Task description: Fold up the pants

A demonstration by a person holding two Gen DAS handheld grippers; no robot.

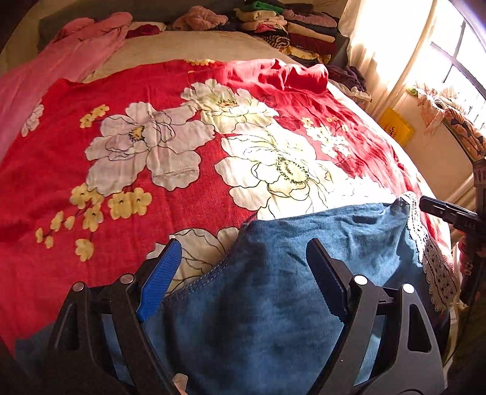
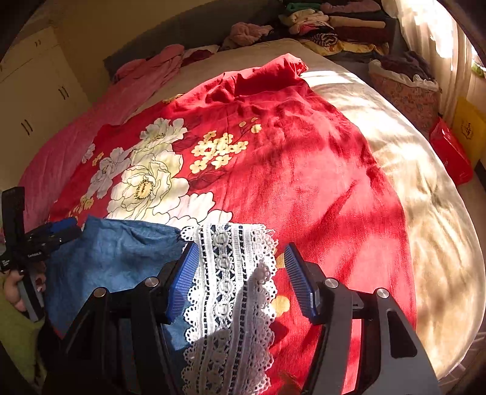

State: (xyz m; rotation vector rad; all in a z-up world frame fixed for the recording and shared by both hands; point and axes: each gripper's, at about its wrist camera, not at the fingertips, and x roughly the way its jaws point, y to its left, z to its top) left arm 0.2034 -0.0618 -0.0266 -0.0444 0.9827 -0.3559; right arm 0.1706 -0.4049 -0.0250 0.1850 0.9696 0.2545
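Blue denim pants (image 1: 273,297) with a white lace hem (image 1: 431,258) lie at the near edge of the bed on a red floral cover (image 1: 152,152). My left gripper (image 1: 243,258) is open, its jaws wide apart over the denim. My right gripper (image 2: 240,267) is open, its jaws either side of the lace hem (image 2: 227,288), with the denim (image 2: 115,258) to the left. The right gripper shows in the left wrist view (image 1: 449,212) at the far right. The left gripper shows in the right wrist view (image 2: 39,240) at the far left.
Stacks of folded clothes (image 1: 288,27) sit at the head of the bed. A pink garment (image 1: 60,60) lies at the far left. A laundry basket (image 2: 404,88), a red bag (image 2: 452,152) and a bright window (image 1: 449,45) are on the right. Cupboards (image 2: 36,106) stand at left.
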